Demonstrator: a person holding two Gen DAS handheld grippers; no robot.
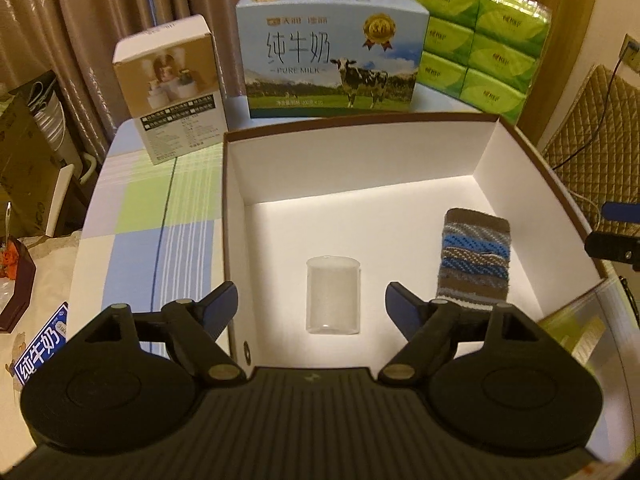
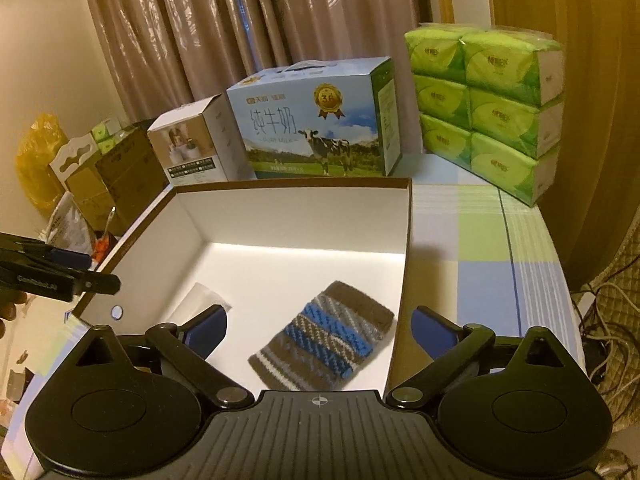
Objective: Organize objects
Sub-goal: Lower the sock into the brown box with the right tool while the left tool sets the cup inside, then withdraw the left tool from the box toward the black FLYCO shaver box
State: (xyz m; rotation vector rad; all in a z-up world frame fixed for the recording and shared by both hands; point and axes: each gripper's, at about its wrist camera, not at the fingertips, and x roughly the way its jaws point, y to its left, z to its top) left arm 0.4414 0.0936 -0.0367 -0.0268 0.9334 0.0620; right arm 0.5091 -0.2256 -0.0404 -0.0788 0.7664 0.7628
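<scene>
An open white box (image 1: 236, 184) (image 2: 404, 248) with a brown rim stands on the checked tablecloth. Inside it lie a clear plastic cup (image 1: 332, 294) (image 2: 202, 300) on its side and a knitted striped sleeve (image 1: 474, 258) (image 2: 320, 342) in brown, blue and grey. My left gripper (image 1: 312, 306) hangs over the box's near edge, jaws open on either side of the cup without touching it. My right gripper (image 2: 320, 330) is open wide above the sleeve, pads clear of it. The left gripper also shows at the left edge of the right wrist view (image 2: 56, 270).
Behind the box stand a small white carton (image 1: 176, 88) (image 2: 196, 148), a blue milk case (image 1: 332, 56) (image 2: 316, 128) and a stack of green tissue packs (image 1: 480, 40) (image 2: 488, 112). Curtains hang behind. Boxes and bags crowd the floor to the left (image 2: 104, 172). Cables lie at right (image 2: 612, 340).
</scene>
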